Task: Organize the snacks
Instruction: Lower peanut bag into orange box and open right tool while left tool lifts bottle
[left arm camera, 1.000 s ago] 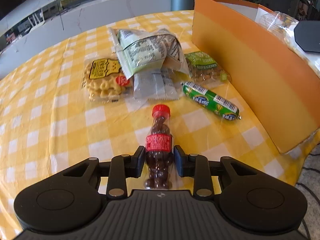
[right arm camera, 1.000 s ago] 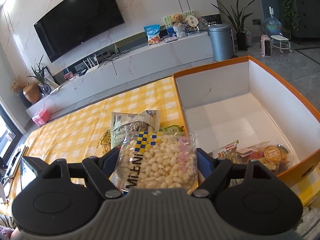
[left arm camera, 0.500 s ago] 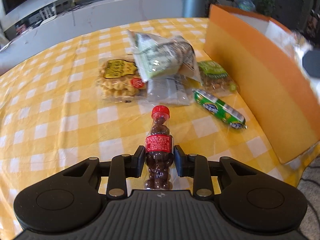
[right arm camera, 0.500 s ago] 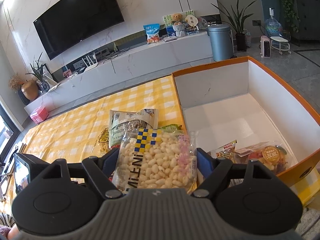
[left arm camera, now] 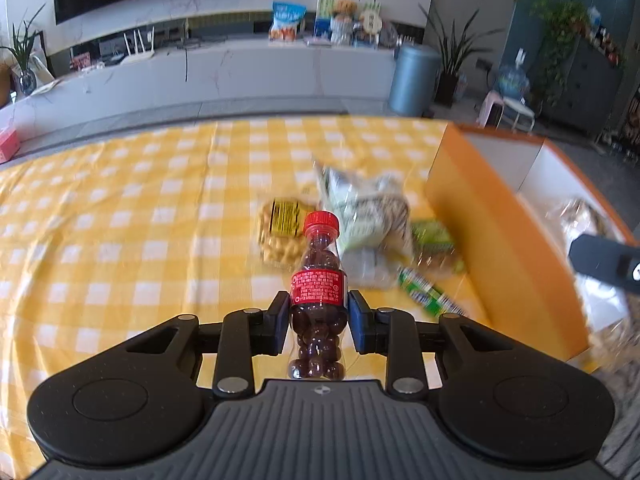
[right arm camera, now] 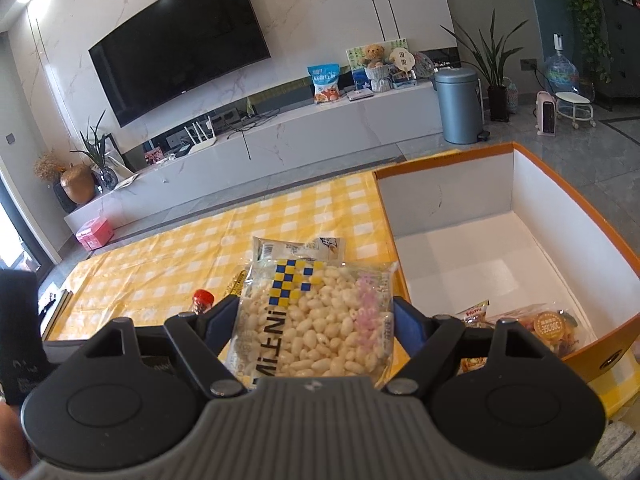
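Note:
My left gripper (left arm camera: pixel 319 314) is shut on a small red-capped bottle of brown candy balls (left arm camera: pixel 318 284) and holds it above the yellow checked table (left arm camera: pixel 120 240). Its red cap also shows in the right wrist view (right arm camera: pixel 203 299). My right gripper (right arm camera: pixel 314 320) is shut on a clear bag of white puffed snacks (right arm camera: pixel 316 320), held left of the orange box (right arm camera: pixel 516 240). The box holds two snack packs (right arm camera: pixel 548 326) at its near end. On the table lie a waffle pack (left arm camera: pixel 280 232), a white-green bag (left arm camera: pixel 368 208) and a green tube (left arm camera: pixel 430 298).
The orange box's outer wall (left arm camera: pixel 492 248) stands at the table's right side. Part of the right gripper (left arm camera: pixel 604 262) shows over the box. Beyond the table are a white TV bench (right arm camera: pixel 280 132), a grey bin (right arm camera: pixel 458 106) and plants.
My left gripper has lifted the bottle off the table and tilted up, so the room now shows. My right gripper with the puffed snack bag has hardly moved.

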The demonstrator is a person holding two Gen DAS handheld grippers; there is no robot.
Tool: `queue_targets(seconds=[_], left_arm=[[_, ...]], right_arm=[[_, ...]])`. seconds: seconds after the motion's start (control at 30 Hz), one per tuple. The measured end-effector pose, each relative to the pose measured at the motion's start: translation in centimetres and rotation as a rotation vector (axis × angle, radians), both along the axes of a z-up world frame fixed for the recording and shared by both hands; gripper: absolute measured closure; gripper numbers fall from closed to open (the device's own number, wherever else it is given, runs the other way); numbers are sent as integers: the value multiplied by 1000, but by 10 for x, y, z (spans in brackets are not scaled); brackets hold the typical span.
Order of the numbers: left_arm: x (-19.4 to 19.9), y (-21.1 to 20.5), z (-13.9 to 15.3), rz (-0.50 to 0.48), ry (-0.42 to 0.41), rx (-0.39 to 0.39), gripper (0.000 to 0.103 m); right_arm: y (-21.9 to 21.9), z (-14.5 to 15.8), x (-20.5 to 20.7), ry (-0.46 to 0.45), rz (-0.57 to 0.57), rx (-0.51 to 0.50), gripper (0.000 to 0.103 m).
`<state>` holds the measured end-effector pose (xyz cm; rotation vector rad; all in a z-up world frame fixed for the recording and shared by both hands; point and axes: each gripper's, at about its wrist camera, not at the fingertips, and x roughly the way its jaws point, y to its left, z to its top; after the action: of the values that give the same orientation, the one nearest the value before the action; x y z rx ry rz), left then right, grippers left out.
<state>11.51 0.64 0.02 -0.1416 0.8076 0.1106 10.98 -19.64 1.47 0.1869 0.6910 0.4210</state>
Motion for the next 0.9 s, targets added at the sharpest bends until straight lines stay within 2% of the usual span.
queue_targets(seconds=[0.13,0.27,0.4,0.53,0.77,0.9], left_arm=[[1,-6,24,-28,-62,-13,69],[8,-18,45,-108,-120,-68,69],[17,-38,60,-163,-164,-55,69],[34,-57,65,-208,-175,-79,69],[63,-97,51,-288,-151,-84,69],[77,-119,37,-320,-132,-57,69]], right_arm=[[-15,15,-7,-36,-23,20,25],[-42,34,-12,-85,-72,26,25],[-82,50,-13,-113,-136,83,25],[-111,56,-6,-134,-199,43,25],[-138,33,38,-69,-196,-36,25],[-144,9,77,-6,-140,-57,25]])
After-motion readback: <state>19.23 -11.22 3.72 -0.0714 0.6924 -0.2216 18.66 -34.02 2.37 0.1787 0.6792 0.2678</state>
